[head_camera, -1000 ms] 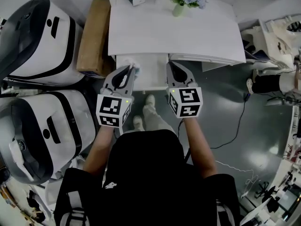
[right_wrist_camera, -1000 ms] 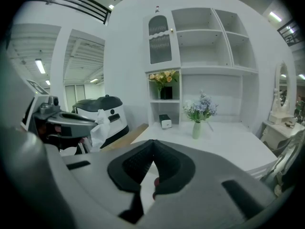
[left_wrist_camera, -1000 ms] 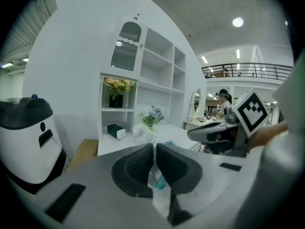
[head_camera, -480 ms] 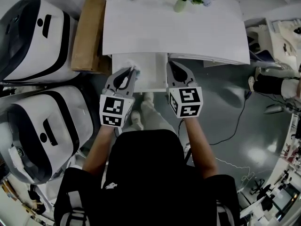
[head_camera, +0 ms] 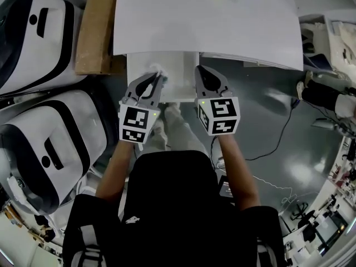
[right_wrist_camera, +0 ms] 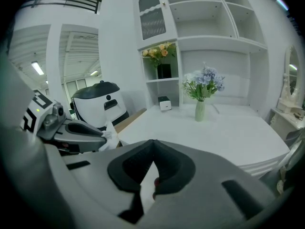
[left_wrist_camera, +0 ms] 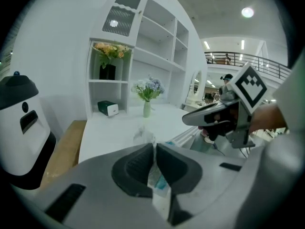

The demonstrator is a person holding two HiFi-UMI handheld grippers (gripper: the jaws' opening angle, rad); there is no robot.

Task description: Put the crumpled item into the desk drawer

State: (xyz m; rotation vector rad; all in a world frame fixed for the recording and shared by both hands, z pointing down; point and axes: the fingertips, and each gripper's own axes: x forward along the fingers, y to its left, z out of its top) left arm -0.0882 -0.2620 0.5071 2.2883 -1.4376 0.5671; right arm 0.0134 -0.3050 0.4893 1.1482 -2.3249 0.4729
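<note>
- My left tongs [left_wrist_camera: 155, 149] are clamped shut on the crumpled item [left_wrist_camera: 158, 181], with the pads pinching it mid-body.
- Item look: thin wrinkled film, clear to white, wrapper-like, with a teal patch low down.
- One creased tuft pokes up past the jaw tips. The rest hangs below the pads, between the jaw arms.
- In the head view the item [head_camera: 158, 70] is a small pale wad right at the tip of the left tongs [head_camera: 156, 80].
- In the right gripper view the same wad [right_wrist_camera: 110, 131] looks white and ragged, sticking out past the left tongs' tip.
- Where: it is in the air over the open drawer [head_camera: 179, 78], toward the drawer's left side as the head view shows it. It rests on nothing I can see. I can't tell how high it is above the drawer.
- The drawer is white and pulled out from under the front edge of the white desk [head_camera: 206, 26], toward my legs.
- My right tongs [right_wrist_camera: 152, 155] are closed, tips meeting, and grip nothing.
- In the head view the right tongs [head_camera: 201, 71] sit over the drawer's right edge, level with the left tongs and apart from them.
- On the desk there is a vase [left_wrist_camera: 147, 109] of pale blue flowers, and a small box [left_wrist_camera: 108, 108] further back.
- A cardboard box [head_camera: 95, 32] stands against the desk's left side.
- White-and-black machines [head_camera: 50, 160] are on my left.
</note>
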